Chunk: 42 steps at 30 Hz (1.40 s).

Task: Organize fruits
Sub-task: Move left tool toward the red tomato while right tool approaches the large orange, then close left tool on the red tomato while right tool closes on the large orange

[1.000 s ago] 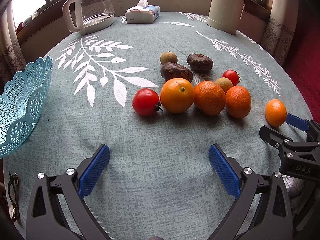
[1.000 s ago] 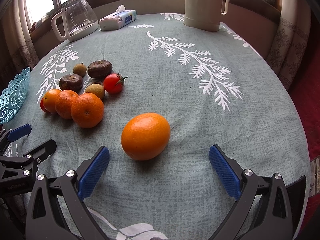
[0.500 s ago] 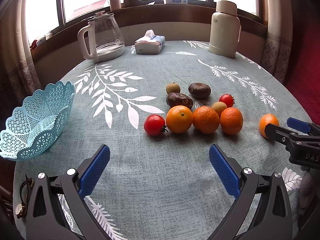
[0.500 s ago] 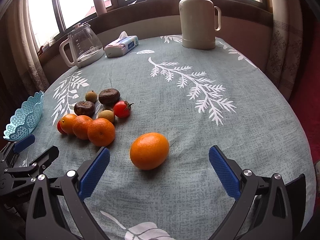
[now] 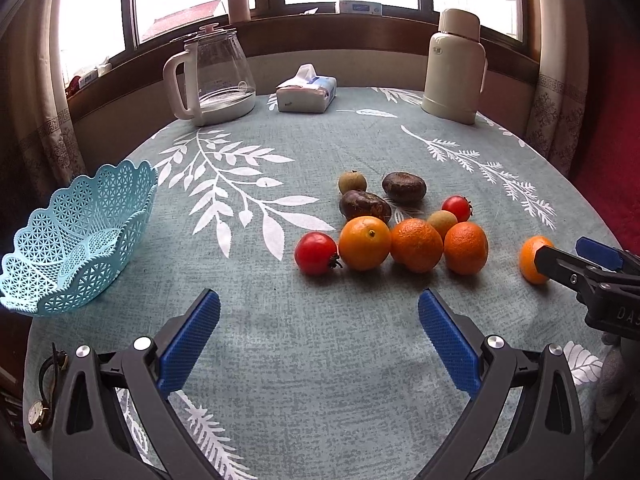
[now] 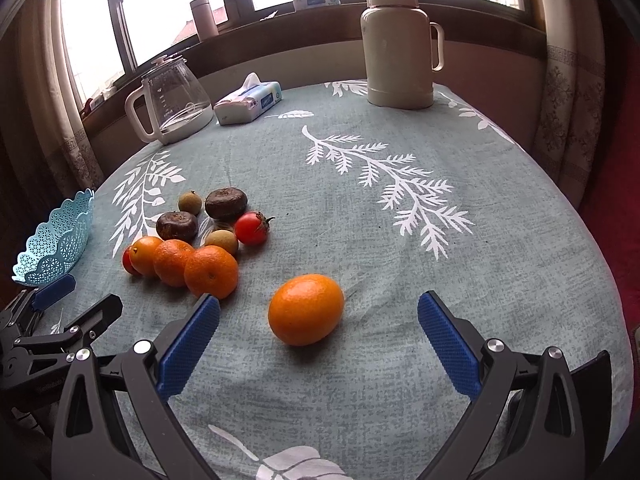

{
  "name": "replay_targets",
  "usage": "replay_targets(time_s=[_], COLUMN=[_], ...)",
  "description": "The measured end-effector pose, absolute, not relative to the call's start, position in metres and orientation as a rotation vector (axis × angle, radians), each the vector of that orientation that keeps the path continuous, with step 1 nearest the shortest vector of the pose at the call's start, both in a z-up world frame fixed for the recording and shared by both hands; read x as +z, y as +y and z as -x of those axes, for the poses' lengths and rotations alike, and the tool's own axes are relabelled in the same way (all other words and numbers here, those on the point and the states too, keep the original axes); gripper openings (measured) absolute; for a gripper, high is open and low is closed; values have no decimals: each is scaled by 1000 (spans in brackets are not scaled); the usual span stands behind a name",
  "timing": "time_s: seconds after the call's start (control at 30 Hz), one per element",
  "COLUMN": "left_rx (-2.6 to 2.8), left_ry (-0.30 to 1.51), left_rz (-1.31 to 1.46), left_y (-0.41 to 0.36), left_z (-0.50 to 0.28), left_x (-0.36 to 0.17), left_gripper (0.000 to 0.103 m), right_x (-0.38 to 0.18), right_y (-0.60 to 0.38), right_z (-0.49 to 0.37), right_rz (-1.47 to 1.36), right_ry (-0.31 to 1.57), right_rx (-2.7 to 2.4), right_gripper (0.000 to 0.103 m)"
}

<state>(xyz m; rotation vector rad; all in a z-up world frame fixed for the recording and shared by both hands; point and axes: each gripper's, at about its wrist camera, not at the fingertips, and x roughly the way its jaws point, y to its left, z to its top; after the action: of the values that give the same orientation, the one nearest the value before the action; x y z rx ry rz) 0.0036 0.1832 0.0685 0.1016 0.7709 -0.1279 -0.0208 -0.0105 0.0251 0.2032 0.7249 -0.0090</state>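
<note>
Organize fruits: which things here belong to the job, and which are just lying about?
Job: oranges, lone orange, tomatoes, brown fruits, small green fruits, blue basket.

Lying about: glass kettle, tissue box, thermos, wristwatch.

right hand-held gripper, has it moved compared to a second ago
Yes. The right hand-held gripper has pulled back and up from the lone orange, which looks smaller and farther now, with more of the thermos and window showing.

A lone orange (image 6: 306, 309) lies apart from the clustered fruits (image 6: 192, 236); the basket (image 5: 76, 236) holds none.
</note>
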Motion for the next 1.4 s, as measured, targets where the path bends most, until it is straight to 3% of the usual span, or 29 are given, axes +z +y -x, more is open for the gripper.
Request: replay_targets(time_s=[0.33, 0.53, 0.7, 0.87, 1.0, 1.07, 1.13, 1.17, 1.3, 1.33, 1.4], left_rx=[-131, -153, -140, -164, -171, -173, -178, -181, -187, -186, -186], left_ry=[789, 852, 886, 904, 907, 911, 913, 914, 898, 892, 898], left_rz=[-72, 82, 69, 64, 69, 73, 68, 62, -10, -38, -88], left_y=[188, 217, 224, 220, 221, 222, 220, 218, 204, 200, 194], left_z=[-8, -20, -33, -34, -35, -36, -37, -39, -44, -46, -50], left_x=[67, 69, 65, 61, 61, 61, 62, 63, 67, 68, 66], left_gripper=[100, 100, 100, 100, 100, 100, 100, 100, 100, 100, 86], right_x=[25, 26, 22, 18, 17, 11, 9, 10, 9, 9, 8], right_y=[-10, -7, -5, -8, -7, -4, 1, 2, 1, 1, 2], right_z=[21, 21, 17, 9, -6, -15, -15, -14, -12, -12, -12], right_rz=[-200, -175, -164, -180, -176, -162, -134, -126, -130, -129, -122], right_ry=[727, 735, 762, 796, 816, 856, 861, 859, 860, 861, 862], right_rx=[-6, 2, 14, 30, 31, 19, 12, 17, 10, 10, 9], right_gripper=[98, 97, 88, 73, 70, 60, 57, 52, 47, 47, 47])
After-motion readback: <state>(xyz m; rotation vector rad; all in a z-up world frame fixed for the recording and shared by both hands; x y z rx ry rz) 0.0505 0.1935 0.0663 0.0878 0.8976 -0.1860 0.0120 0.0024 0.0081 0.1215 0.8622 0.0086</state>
